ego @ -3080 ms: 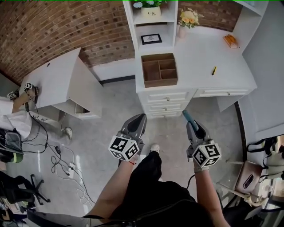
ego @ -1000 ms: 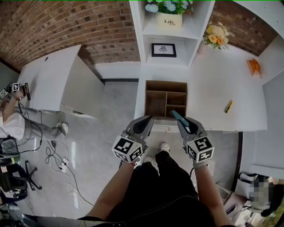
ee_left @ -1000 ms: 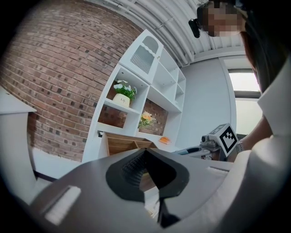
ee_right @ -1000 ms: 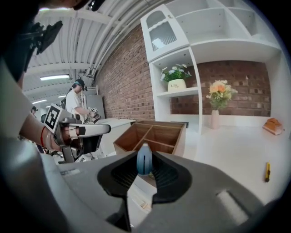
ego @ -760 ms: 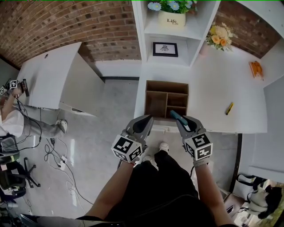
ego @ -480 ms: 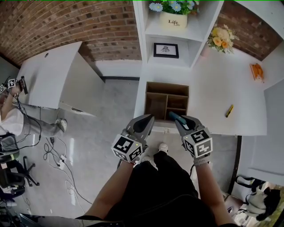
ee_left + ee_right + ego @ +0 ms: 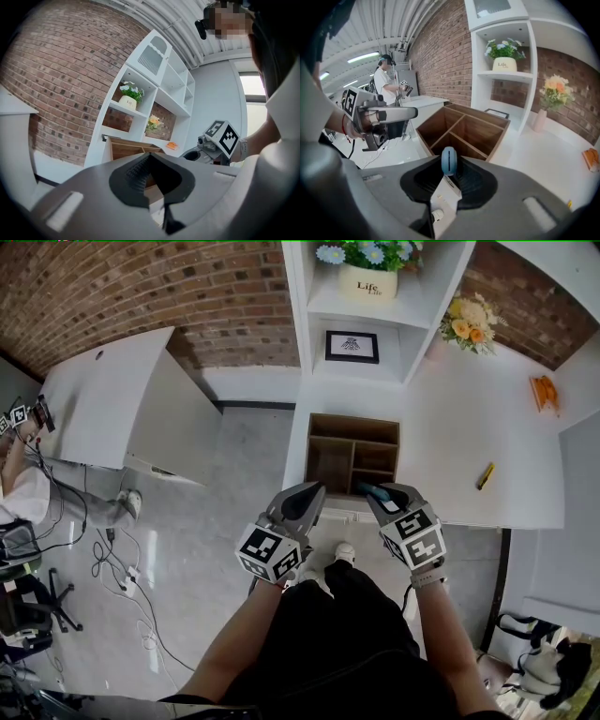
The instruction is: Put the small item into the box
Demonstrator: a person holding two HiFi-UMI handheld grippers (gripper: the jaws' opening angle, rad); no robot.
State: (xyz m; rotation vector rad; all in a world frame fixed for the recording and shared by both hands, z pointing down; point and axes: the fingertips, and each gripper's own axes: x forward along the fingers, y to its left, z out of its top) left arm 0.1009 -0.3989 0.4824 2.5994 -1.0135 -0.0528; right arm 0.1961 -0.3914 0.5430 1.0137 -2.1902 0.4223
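A brown wooden box (image 7: 328, 463) with several compartments sits near the front edge of the white desk (image 7: 450, 427). My right gripper (image 7: 382, 493) hovers at the box's near right corner, shut on a small blue-tipped item (image 7: 370, 489) with a white body. In the right gripper view the blue tip (image 7: 448, 161) sticks up between the jaws, with the box (image 7: 436, 118) just beyond. My left gripper (image 7: 302, 495) hangs in front of the desk, left of the box, shut and holding nothing. In its own view the jaws (image 7: 150, 176) meet, and the box (image 7: 126, 149) lies ahead.
On the desk to the right lie a yellow item (image 7: 485, 475) and an orange thing (image 7: 546, 395). A flower vase (image 7: 466, 320), a framed picture (image 7: 352, 346) and a potted plant (image 7: 367, 282) stand behind the box. A second white table (image 7: 112, 399), floor cables (image 7: 122, 568) and a person (image 7: 19, 484) are at left.
I have stepped up to the desk since the earliest frame. Over the last second the right gripper with the blue item has tipped down and shifted slightly towards the box's near edge. The left gripper has stayed still.
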